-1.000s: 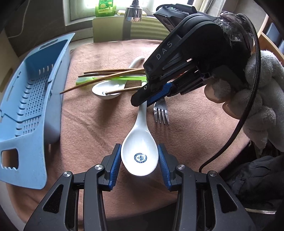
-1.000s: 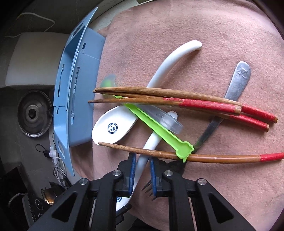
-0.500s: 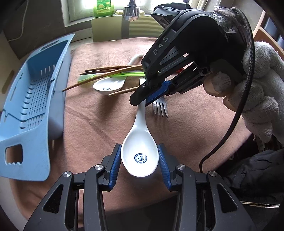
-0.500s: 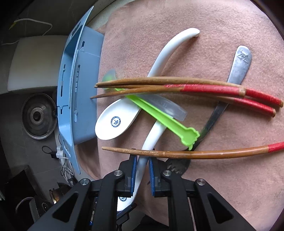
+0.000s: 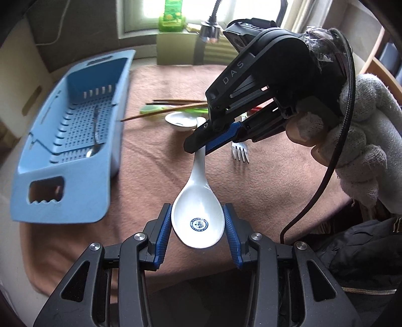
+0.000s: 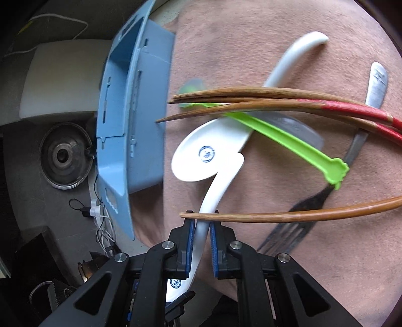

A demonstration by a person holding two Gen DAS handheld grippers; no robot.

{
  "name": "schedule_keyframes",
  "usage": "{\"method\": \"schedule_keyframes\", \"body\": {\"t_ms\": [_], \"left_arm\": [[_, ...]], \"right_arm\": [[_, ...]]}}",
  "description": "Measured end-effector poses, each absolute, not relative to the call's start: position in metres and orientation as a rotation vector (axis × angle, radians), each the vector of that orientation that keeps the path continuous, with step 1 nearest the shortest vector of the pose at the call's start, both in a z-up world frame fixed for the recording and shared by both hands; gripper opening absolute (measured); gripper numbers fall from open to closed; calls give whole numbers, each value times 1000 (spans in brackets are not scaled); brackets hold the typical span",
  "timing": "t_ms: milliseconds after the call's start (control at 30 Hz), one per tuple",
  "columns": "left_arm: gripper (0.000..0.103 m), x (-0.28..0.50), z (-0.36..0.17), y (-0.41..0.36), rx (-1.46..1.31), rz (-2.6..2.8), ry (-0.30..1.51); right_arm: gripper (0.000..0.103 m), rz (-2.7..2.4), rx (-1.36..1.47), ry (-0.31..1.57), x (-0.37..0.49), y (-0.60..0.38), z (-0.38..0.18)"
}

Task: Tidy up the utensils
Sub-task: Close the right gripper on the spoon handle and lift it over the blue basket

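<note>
The glossy white spoon [image 5: 197, 213], blue crest in its bowl, is pinched by the left gripper [image 5: 197, 226] and right gripper [image 6: 201, 241].

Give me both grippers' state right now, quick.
Left gripper: shut on the white spoon, fingers at its bowl.
Right gripper: shut on the same spoon's handle.

Soft daylight from a blown-out window [image 5: 150, 10], motion-blurred blue basket [image 5: 75, 140], heavy fisheye bending at dark edges.

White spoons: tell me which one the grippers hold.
The near spoon, bowl between the left gripper pads, handle in the right gripper; the other lies under chopsticks.
</note>
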State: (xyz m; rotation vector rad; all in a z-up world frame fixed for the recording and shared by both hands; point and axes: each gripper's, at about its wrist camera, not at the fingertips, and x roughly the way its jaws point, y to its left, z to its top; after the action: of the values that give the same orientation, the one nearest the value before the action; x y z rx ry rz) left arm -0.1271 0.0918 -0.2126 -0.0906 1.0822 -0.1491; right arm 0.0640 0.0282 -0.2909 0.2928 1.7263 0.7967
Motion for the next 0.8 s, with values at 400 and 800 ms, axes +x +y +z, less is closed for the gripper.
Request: {"method": "schedule_keyframes", "body": {"t_ms": [400,800], "left_arm": [[40,-142,-187,121,-118,-63,1006],[40,-101,-170,168,-100,-38,921]], "right_arm": [[11,883,271,1686,54,64,-263],[10,903,262,1572,91,112,-220]]}}
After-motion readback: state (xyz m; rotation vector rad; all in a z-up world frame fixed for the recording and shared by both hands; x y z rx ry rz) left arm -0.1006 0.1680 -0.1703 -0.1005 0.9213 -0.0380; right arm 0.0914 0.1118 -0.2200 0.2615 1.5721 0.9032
